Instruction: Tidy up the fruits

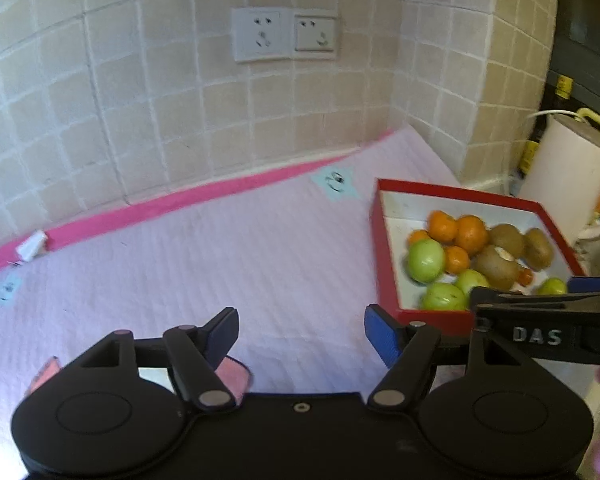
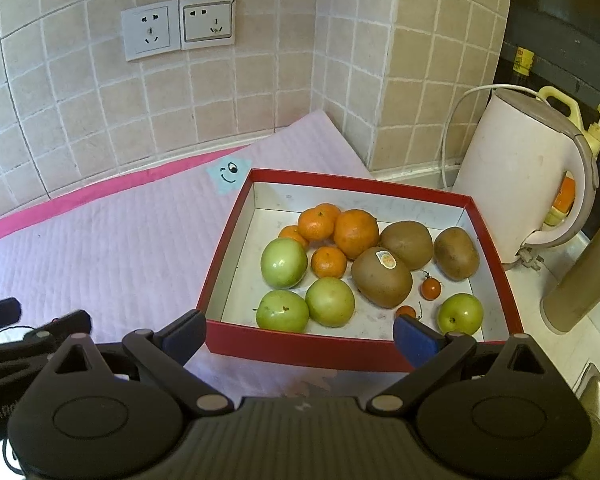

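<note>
Fruits (image 2: 332, 264): mixed together in red box (image 2: 300, 346), centre of right view.
Left tongs (image 1: 300, 332): open, empty.
Right tongs (image 2: 300, 336): open, empty, at box's near wall.
Advice: grip one fruit gently, lift straight up.

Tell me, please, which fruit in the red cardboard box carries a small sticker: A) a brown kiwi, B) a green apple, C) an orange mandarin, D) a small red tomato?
A: the sticker sits on top of the largest brown kiwi, in the middle of the red cardboard box.
</note>
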{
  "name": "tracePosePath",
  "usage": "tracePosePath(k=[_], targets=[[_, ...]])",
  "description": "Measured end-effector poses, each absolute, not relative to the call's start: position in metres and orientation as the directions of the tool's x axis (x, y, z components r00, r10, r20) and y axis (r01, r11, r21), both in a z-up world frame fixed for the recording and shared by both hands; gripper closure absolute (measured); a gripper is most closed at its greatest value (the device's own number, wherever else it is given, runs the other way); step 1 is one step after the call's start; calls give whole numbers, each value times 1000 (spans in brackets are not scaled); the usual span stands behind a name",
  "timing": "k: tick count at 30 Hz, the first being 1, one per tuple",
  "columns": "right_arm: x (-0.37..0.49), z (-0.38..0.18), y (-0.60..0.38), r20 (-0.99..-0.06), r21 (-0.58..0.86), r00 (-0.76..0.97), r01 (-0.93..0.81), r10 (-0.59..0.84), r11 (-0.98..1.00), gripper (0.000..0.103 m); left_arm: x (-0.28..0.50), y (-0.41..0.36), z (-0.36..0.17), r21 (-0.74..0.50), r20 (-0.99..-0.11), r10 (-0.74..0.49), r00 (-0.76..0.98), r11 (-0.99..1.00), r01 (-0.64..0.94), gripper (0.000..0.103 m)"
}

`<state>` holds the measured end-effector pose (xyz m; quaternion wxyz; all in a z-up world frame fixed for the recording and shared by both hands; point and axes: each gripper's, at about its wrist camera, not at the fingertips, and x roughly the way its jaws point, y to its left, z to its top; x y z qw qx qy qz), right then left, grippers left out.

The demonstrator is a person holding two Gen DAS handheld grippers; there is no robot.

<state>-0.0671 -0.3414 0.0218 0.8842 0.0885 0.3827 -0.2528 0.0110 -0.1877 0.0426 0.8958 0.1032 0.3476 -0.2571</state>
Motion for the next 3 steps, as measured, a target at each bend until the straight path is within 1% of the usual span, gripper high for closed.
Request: tracePosePath(k=[1,3], targets=[[-67,22,-341,-721,-37,580,514,-379,857,2,11,-188,43,16,-674,-376,635,853,521,20],[-67,23,-339,-718,-43,581,512,-383,858,2,16,-185,42,-7,-688,-378,620,857,515,19]])
